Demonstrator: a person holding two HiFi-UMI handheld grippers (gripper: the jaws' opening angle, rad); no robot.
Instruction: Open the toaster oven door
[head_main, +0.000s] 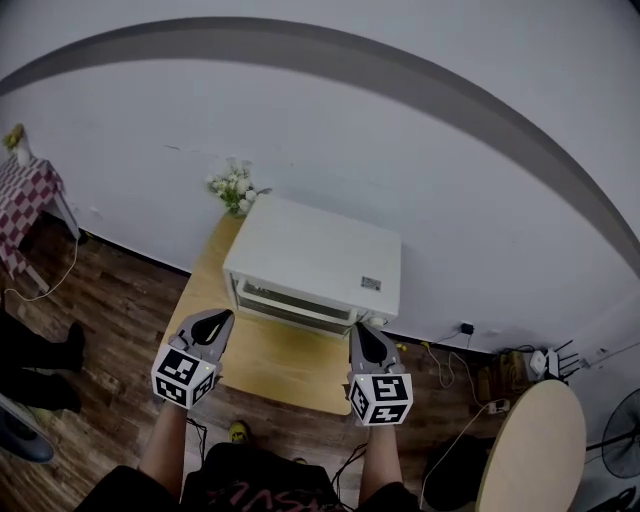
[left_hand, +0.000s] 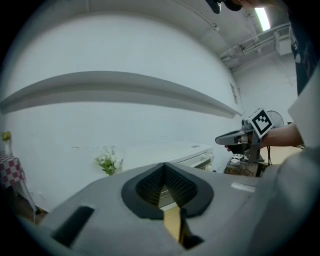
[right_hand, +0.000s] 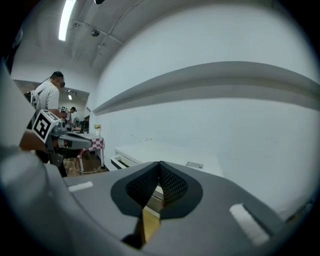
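Note:
A white toaster oven (head_main: 318, 258) stands on a small wooden table (head_main: 275, 362), its door (head_main: 292, 304) facing me and closed. My left gripper (head_main: 222, 316) hovers over the table's front left, shut and empty, short of the door's left end. My right gripper (head_main: 361, 329) is shut and empty near the door's right corner. In the left gripper view the closed jaws (left_hand: 163, 167) point past the oven (left_hand: 196, 159), with the right gripper (left_hand: 239, 138) beyond it. In the right gripper view the shut jaws (right_hand: 160, 164) aim over the oven (right_hand: 165, 151).
A vase of white flowers (head_main: 236, 188) stands at the table's back left against the white wall. A checkered table (head_main: 22, 195) is far left and a round table (head_main: 535, 450) and a fan (head_main: 622, 432) are at right. Cables lie on the wooden floor. People (right_hand: 48, 96) stand in the background.

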